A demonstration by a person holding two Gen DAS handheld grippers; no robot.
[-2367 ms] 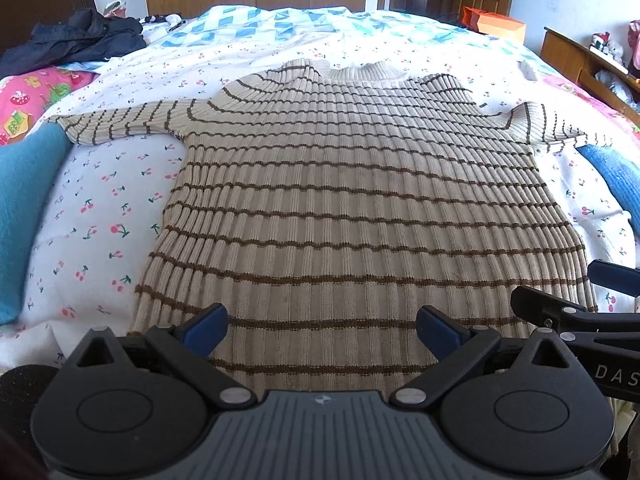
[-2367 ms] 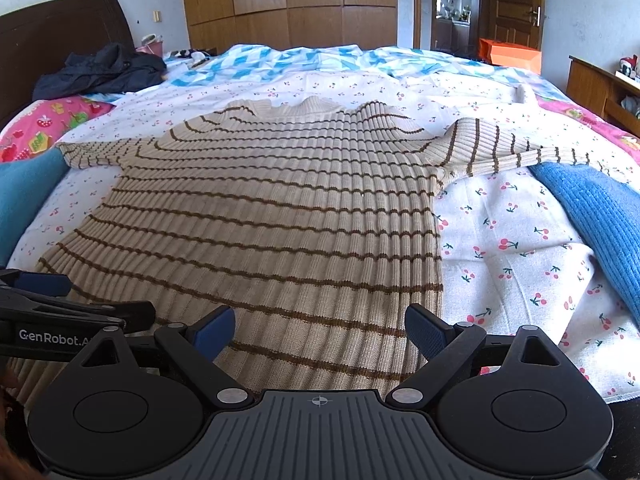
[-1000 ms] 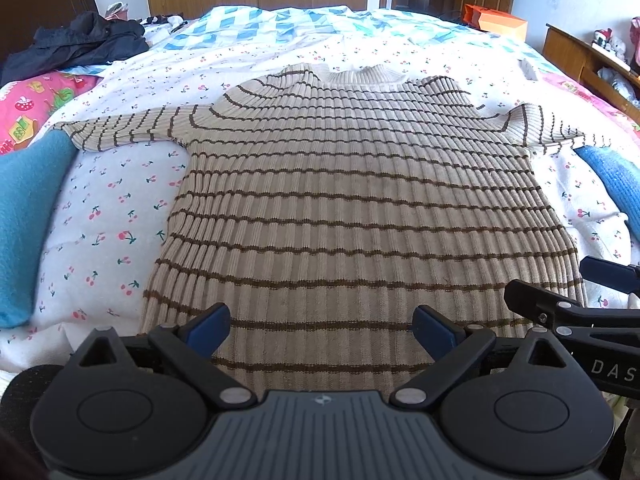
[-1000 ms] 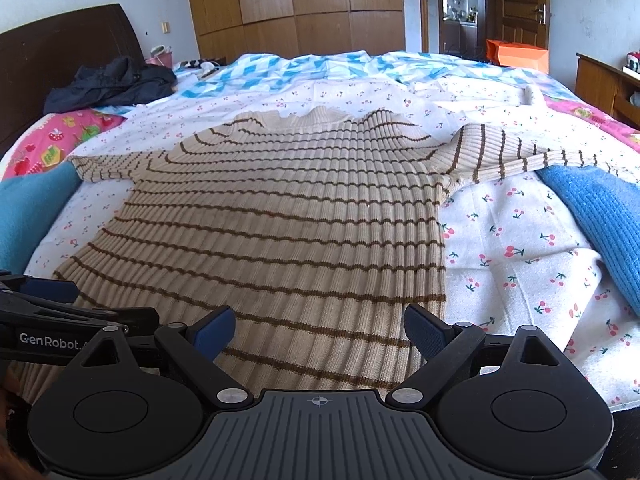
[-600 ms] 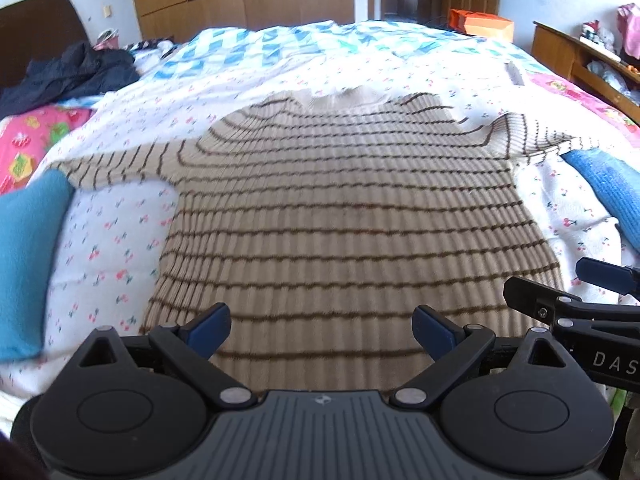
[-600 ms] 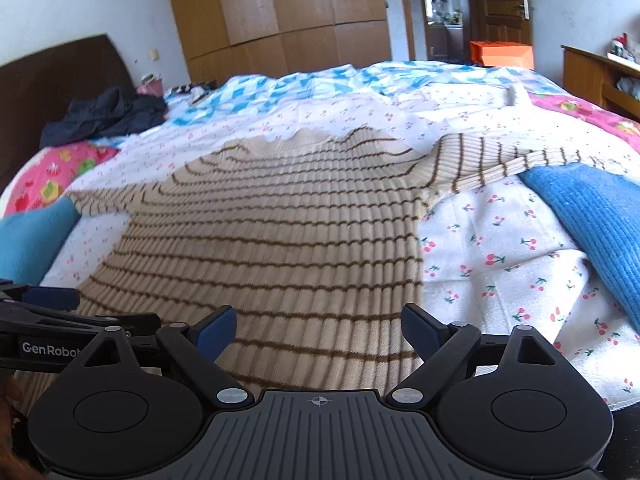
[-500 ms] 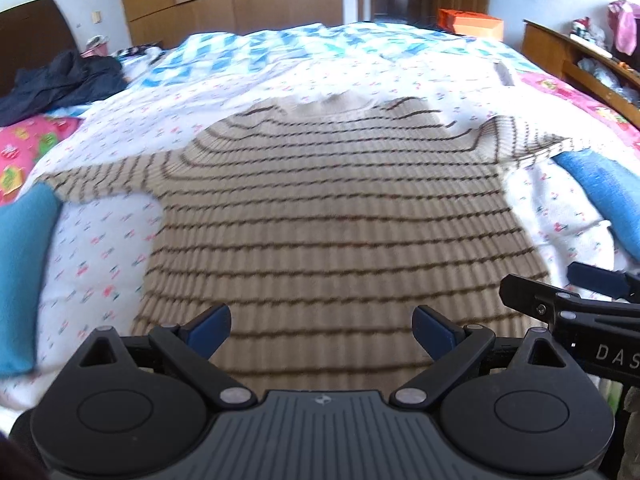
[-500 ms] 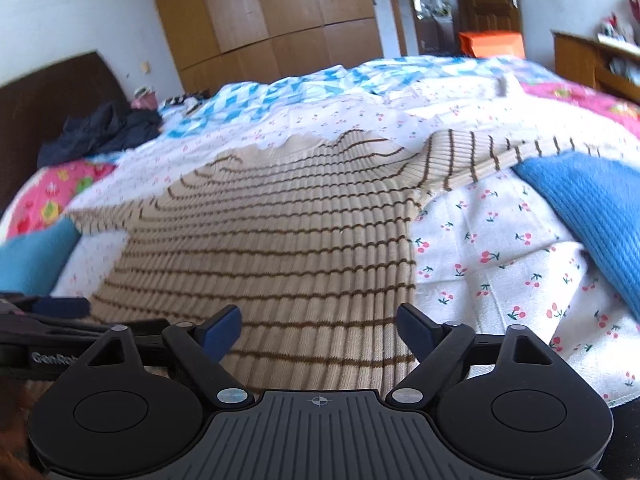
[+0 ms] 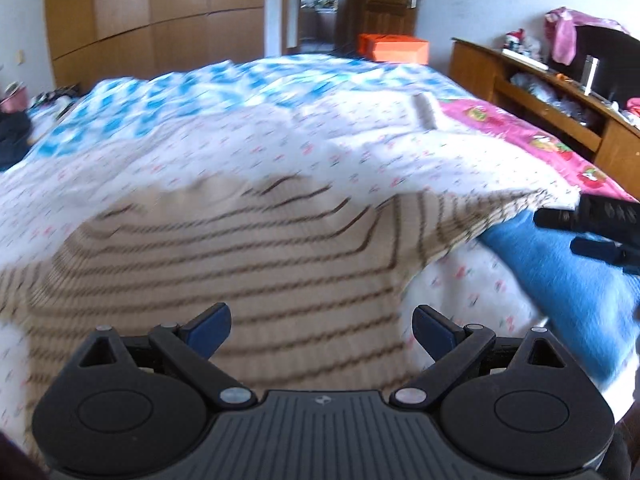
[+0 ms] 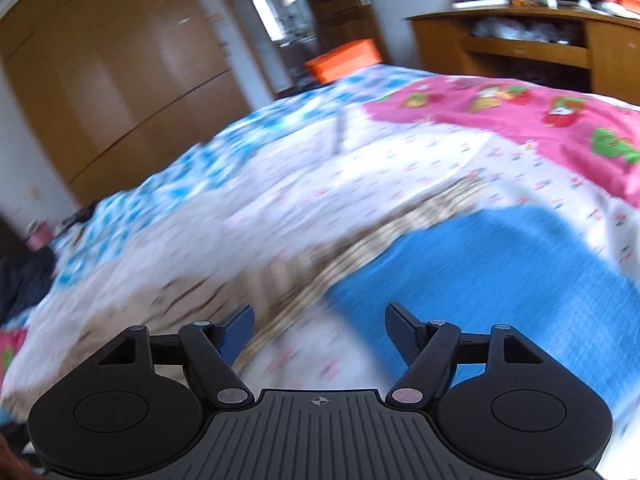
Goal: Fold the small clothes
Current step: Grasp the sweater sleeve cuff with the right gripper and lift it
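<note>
Wooden wardrobes (image 9: 152, 40) stand behind the bed (image 9: 280, 128), and on its cherry-print cover we have the striped sweater (image 9: 224, 264) spread flat, so as far as we can judge nothing of the folding is done yet: no sleeve is turned in and the body shows no crease. Going from the left, our left gripper (image 9: 322, 330) hangs above the sweater's body with its jaws standing wide and nothing between them. Further right, the sweater's right sleeve (image 10: 384, 236) reaches out along the edge of a blue knitted piece (image 10: 500, 280) that lies beside it on the cover (another garment or a towel, we cannot tell which). Our right gripper (image 10: 320, 330) is over that stretch, near the sleeve; its jaws have just been closing somewhat, yet they are released, with a clear gap and only bedding showing between them. Both views are smeared with blur, so whether the sleeve's cuff is flat or curled we can only guess. What is left, by our reckoning, is everything: both sleeves to bring in, then the body to double over. A wooden dresser (image 9: 560, 96) stands at the far right.
</note>
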